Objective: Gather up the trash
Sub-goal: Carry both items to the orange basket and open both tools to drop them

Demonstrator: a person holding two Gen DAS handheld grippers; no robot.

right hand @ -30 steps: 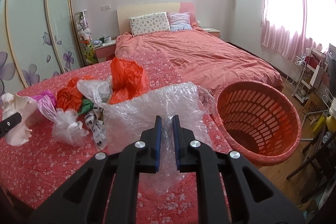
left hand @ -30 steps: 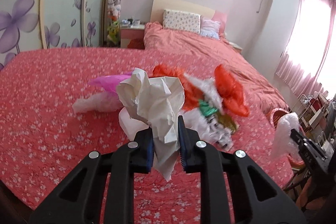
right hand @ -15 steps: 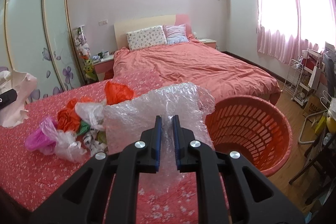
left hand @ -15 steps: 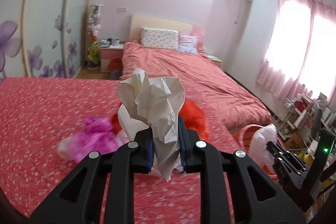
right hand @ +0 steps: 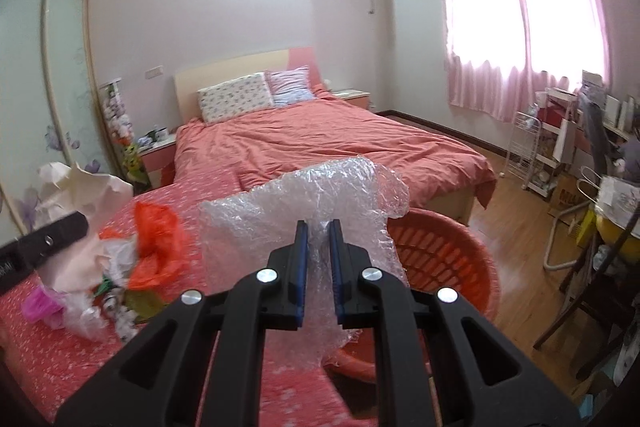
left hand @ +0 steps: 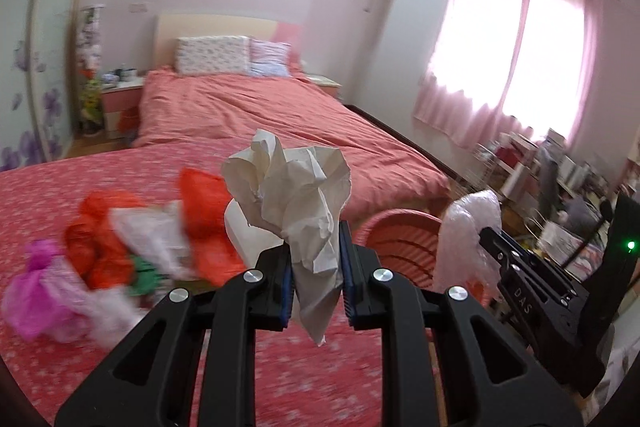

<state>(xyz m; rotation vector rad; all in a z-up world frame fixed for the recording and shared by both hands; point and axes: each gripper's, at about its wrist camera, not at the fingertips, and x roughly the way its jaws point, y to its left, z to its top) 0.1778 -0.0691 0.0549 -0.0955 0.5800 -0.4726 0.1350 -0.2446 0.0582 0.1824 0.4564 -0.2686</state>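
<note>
My left gripper [left hand: 314, 259] is shut on a crumpled white paper wad [left hand: 292, 195], held in the air above the red flowered bedspread [left hand: 48, 187]. My right gripper [right hand: 319, 251] is shut on a sheet of clear bubble wrap [right hand: 304, 211], held beside and above the red plastic basket [right hand: 444, 259]. The basket also shows in the left wrist view [left hand: 400, 239], with the bubble wrap [left hand: 468, 239] next to it. A pile of trash lies on the bedspread: orange bags [left hand: 100, 243], a pink bag [left hand: 32, 287], clear plastic [left hand: 148, 239].
A second bed with a salmon cover [right hand: 320, 143] stands behind. A bedside table [right hand: 156, 151] and sliding wardrobe doors [right hand: 48, 107] are at the left. Wooden floor [right hand: 516, 195], a wire rack [right hand: 540, 147], and cluttered furniture are at the right under pink curtains [right hand: 516, 27].
Both grippers have risen and swung right toward the basket, still holding the paper wad and the bubble wrap. The trash pile has slid to the left of both views.
</note>
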